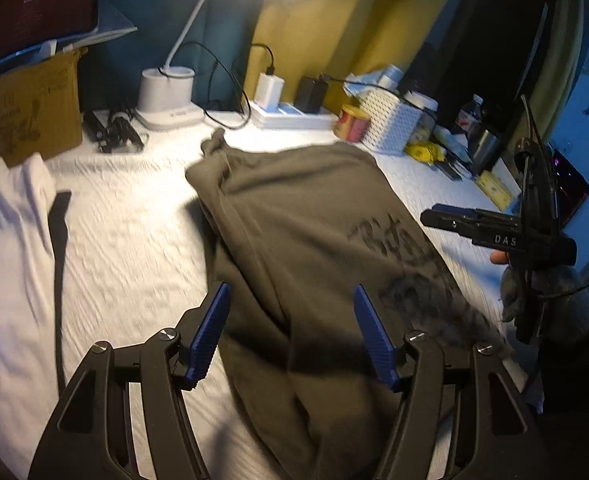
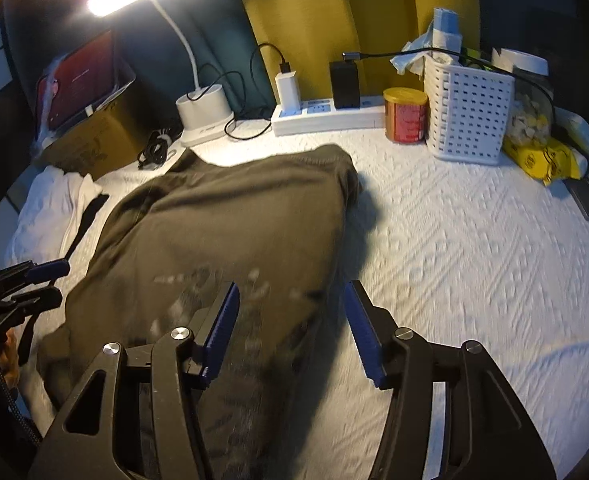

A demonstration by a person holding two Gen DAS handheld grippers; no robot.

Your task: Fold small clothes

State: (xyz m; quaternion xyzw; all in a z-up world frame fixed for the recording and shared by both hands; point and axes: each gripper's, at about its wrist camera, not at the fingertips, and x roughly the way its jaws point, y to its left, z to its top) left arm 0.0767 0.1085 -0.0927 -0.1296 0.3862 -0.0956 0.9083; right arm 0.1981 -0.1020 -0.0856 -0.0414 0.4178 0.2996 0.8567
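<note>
shirt: an olive-green shirt [image 1: 294, 240] lay on the white textured bedcover [image 2: 474, 260], already doubled over into a long strip, dark print facing up near the grippers' end.
looks: kinda lumpy, one bunched knot of fabric at the far end toward the lamp, edges not squared off at all.
handling: my guess is it was light, floppy knit stuff, so it would sag and slide over itself if lifted from one point. Best bet was pinching the two near corners or a folded edge, not the middle.
left gripper [image 1: 290, 336]: released, blue pads spread apart over the near end of the shirt, nothing pinched between them.
right gripper [image 2: 292, 332]: also let go, pads wide, hanging over the shirt's right edge with just bedcover under the outer finger.
other clothes: a white garment [image 1: 10, 232] sat off to the left, apart from the shirt.
clutter: desk lamp [image 2: 204, 108], power strip [image 2: 326, 118], red can [image 2: 405, 114], white basket [image 2: 466, 112] along the back.
</note>
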